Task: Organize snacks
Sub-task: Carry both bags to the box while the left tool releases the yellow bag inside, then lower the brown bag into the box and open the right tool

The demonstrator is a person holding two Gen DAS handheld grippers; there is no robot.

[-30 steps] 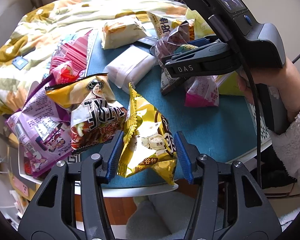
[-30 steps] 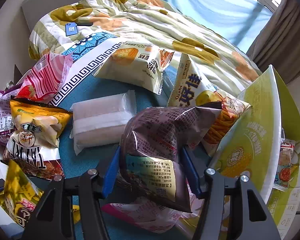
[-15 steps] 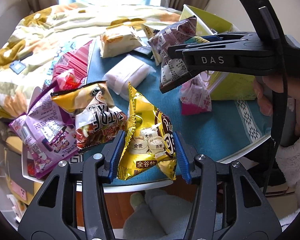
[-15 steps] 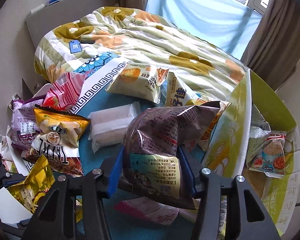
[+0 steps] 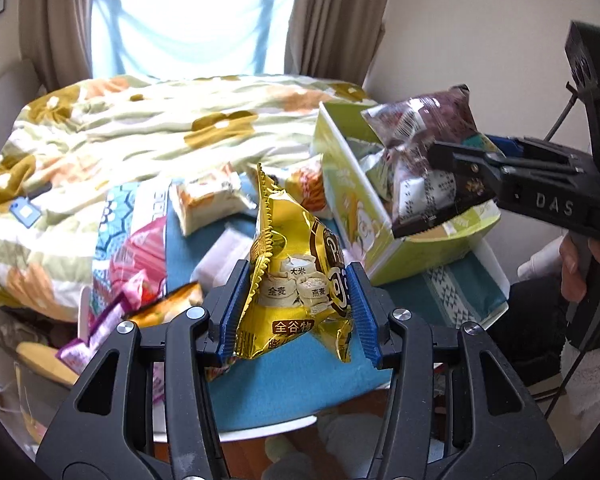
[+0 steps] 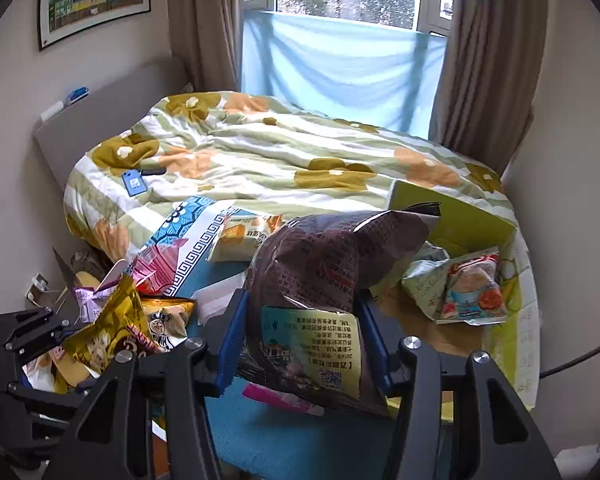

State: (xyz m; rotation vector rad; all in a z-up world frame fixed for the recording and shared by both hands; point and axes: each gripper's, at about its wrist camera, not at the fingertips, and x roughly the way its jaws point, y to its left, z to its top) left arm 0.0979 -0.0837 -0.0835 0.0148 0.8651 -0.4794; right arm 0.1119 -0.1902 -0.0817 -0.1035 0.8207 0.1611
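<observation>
Two bags were up: left gripper (image 5: 296, 312) clenched the gold bag (image 5: 300, 276) above the tabletop (image 5: 300, 380), right gripper (image 6: 306, 340) the brown bag (image 6: 324, 280) near the green box (image 5: 360, 204); best lowered inside before letting go.

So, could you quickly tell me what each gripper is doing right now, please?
Left gripper: closed on the gold snack bag.
Right gripper: closed on the dark brown snack bag.
</observation>
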